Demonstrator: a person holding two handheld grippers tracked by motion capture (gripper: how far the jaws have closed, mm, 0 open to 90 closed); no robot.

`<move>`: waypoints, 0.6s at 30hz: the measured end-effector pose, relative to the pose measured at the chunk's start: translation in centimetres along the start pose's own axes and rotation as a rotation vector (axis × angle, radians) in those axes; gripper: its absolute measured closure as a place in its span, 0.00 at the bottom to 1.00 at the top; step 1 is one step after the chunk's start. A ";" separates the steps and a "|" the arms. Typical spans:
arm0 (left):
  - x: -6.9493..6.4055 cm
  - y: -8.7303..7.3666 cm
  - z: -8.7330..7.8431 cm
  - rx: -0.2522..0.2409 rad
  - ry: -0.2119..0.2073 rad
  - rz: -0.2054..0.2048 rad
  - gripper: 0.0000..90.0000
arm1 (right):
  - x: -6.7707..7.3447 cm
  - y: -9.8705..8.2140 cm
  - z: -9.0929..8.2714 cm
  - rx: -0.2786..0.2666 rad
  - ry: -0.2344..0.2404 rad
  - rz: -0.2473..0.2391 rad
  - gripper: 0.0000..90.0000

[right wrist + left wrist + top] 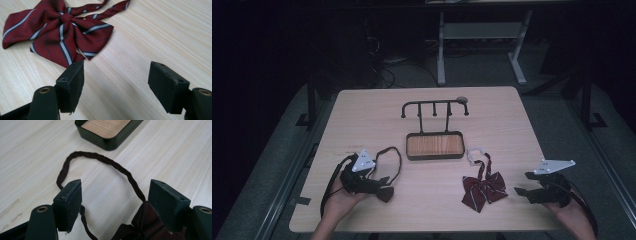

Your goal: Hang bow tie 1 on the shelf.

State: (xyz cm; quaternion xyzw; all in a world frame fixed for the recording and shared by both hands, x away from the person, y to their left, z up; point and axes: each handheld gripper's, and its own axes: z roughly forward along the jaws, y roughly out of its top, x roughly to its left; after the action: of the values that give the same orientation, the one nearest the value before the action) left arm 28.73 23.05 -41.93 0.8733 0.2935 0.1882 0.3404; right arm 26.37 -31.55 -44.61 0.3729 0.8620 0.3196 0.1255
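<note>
A dark brown bow tie (384,193) with a thin cord loop (398,161) lies at the table's front left. My left gripper (374,185) hovers right over it, jaws wide open. In the left gripper view the cord loop (100,160) curves out past the open left gripper (116,187), and the brown fabric (147,222) bunches against the inside of the right-hand jaw without being pinched. A red striped bow tie (484,189) lies at the front right. My right gripper (522,183) stands open just to its right, apart from the red striped bow tie (60,32), with bare wood between the jaws of the right gripper (116,68).
A black hook rack (434,106) rises from a dark tray with a wooden floor (434,156) at the table's centre; its corner (107,142) lies just beyond the cord loop. The red tie's white strap (474,154) trails toward the tray. Table edges run near both hands.
</note>
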 end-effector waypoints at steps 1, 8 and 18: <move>0.0 0.0 0.0 0.000 -0.002 -0.001 0.31 | 0.1 0.1 0.0 -0.002 0.003 -0.002 0.32; 0.0 -0.2 0.1 0.004 -0.007 -0.002 0.31 | 0.7 1.0 0.4 0.010 0.028 -0.004 0.29; 0.0 -0.2 0.4 0.019 -0.011 -0.002 0.31 | 1.0 2.8 1.1 0.069 0.099 0.025 0.24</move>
State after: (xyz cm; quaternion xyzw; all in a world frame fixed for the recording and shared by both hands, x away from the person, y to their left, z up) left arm 28.88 23.01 -42.38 0.8771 0.2944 0.1803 0.3339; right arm 27.79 -28.85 -43.65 0.3714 0.8729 0.3094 0.0662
